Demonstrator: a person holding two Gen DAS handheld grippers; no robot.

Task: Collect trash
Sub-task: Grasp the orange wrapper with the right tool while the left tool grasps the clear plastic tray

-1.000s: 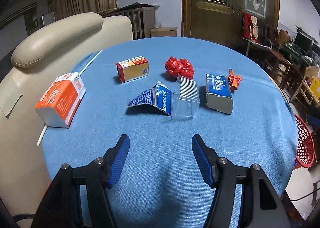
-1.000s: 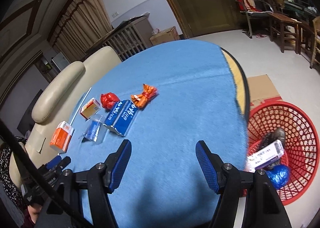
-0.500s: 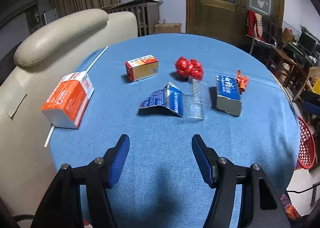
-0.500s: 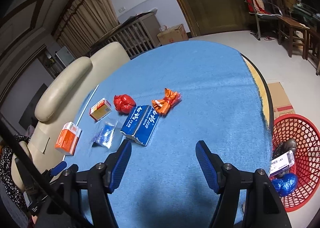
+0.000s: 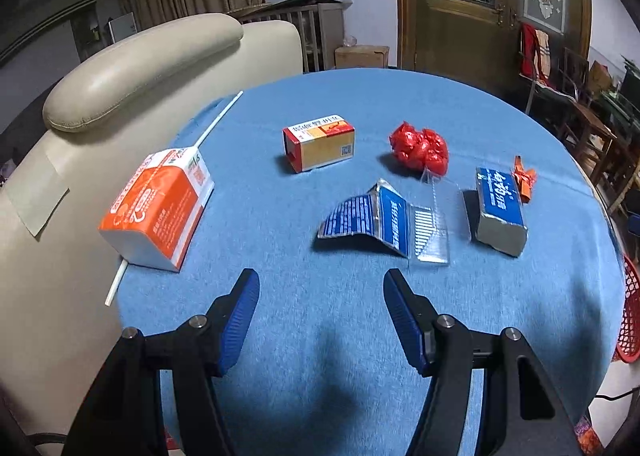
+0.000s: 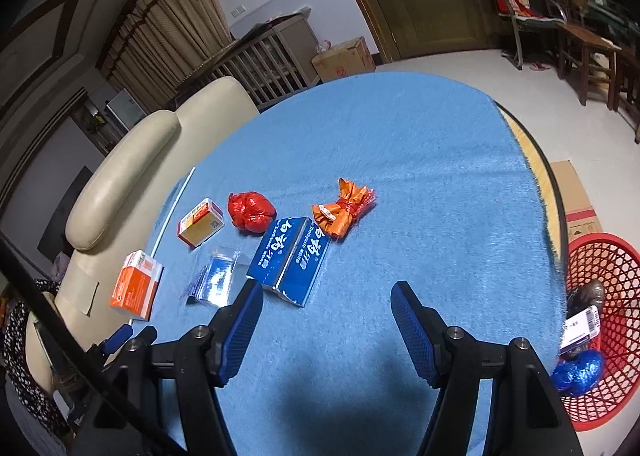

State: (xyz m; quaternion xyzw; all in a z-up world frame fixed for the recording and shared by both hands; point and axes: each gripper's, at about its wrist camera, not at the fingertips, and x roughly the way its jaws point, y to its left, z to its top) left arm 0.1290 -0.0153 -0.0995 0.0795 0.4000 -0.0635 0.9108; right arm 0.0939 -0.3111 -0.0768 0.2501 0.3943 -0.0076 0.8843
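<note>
Right wrist view: blue toothpaste box [image 6: 290, 260] beside orange wrapper [image 6: 344, 211]

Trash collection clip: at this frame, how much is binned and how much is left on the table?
Done: the red basket holds a blue crumpled wrapper and a labelled box. In hand: nothing; left gripper and right gripper are open. Left: orange carton, small box, red wrapper, blue packet, toothpaste box, orange wrapper.
</note>
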